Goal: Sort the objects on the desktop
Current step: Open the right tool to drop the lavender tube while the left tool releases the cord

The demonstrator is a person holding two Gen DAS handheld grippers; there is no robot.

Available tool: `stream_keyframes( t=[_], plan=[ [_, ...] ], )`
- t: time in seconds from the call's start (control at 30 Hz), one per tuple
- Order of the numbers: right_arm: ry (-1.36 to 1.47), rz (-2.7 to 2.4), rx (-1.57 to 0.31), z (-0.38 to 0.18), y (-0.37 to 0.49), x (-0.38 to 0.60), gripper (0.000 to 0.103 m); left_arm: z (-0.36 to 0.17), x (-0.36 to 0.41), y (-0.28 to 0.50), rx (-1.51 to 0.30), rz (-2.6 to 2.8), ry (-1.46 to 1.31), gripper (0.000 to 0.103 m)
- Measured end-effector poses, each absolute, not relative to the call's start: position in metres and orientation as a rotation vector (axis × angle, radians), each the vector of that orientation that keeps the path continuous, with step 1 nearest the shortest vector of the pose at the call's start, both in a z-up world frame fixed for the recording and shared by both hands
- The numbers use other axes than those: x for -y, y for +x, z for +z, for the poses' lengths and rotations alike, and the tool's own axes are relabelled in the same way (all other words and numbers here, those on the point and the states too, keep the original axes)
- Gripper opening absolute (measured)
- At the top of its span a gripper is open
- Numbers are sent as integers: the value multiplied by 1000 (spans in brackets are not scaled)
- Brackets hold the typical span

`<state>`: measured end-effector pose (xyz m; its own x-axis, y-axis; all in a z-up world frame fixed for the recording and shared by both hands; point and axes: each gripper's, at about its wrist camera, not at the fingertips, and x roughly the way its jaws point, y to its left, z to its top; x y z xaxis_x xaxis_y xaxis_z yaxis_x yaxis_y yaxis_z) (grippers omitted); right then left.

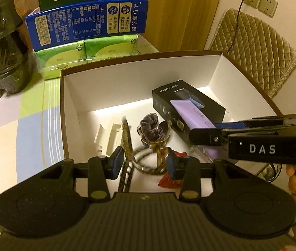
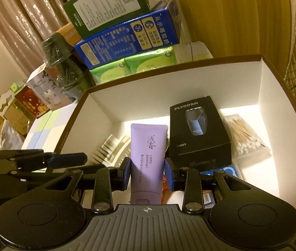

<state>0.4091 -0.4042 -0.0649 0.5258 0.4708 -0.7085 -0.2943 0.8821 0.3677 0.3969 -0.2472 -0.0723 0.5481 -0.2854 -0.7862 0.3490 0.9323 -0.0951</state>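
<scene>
The right gripper (image 2: 147, 174) clamps the purple tube (image 2: 148, 156), its length pointing to twelve o'clock over the box (image 2: 260, 79); the left gripper (image 1: 145, 163) pinches a leopard-print hairband (image 1: 127, 138).

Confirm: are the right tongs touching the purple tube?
Touching. The right wrist view shows the right tongs with both blue pads pressed against the sides of the purple tube.

A lilac plastic tube (image 2: 148, 159) with dark lettering sits at 9 o'clock of a matt black shaver carton (image 2: 198, 133); white-walled, brown-rimmed cardboard box (image 1: 139, 77); purple velvet scrunchie (image 1: 152, 128); pastel green-and-blue checked tablecloth (image 1: 22, 125)
</scene>
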Motion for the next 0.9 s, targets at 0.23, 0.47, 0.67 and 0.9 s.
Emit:
stream_keyframes(
  t=[0.23,0.47,0.67,0.9],
  plan=[
    [213,462,-917,-68,410,404,32,-71,245,398,-907,-370,83,38],
    [193,460,-928,-73,410,400,32,-71,243,397,-906,-362,85,38],
    [162,452,-882,-73,411,396,35,-70,243,396,-904,-359,86,40],
    [140,445,-834,-63,405,401,66,-67,241,392,-893,-360,95,48]
  ],
)
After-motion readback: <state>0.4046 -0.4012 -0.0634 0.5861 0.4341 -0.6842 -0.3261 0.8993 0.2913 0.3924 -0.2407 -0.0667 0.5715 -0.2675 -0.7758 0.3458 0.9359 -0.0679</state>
